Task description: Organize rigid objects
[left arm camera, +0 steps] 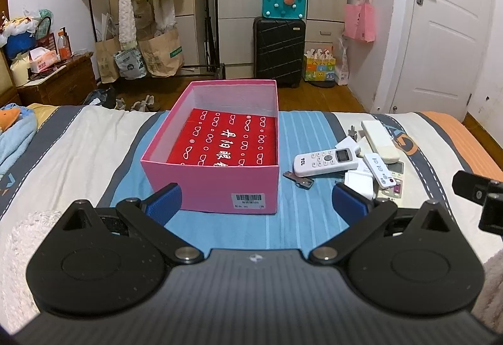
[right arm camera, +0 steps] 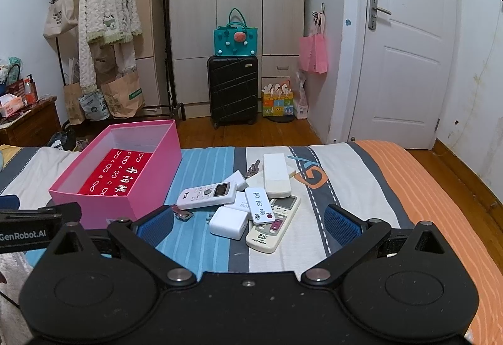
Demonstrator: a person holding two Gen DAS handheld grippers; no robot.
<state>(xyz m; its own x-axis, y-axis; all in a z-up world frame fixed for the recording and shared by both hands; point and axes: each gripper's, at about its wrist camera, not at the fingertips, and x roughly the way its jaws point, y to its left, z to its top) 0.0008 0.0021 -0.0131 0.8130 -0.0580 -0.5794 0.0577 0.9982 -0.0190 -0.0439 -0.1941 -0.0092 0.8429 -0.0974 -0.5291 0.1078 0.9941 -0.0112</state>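
— Grippers first, left to right?
— Left gripper (left arm camera: 256,202) hovers level above the striped bedspread (left arm camera: 94,137), jaws wide, empty, facing the open pink cardboard box (left arm camera: 217,187). Right gripper (right arm camera: 248,224) likewise, spread wide, holding nothing.
— The objects?
— White remotes and chargers heaped (right arm camera: 251,203) just right of the box.

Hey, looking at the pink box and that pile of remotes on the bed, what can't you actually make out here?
- Red packet in the pink box: near end hidden by the box's front wall, both views.
- Cream remote: upper half covered by the small white remote, right wrist view.
- Keys: too small to count.
- Barcode label: print unreadable, left wrist view.
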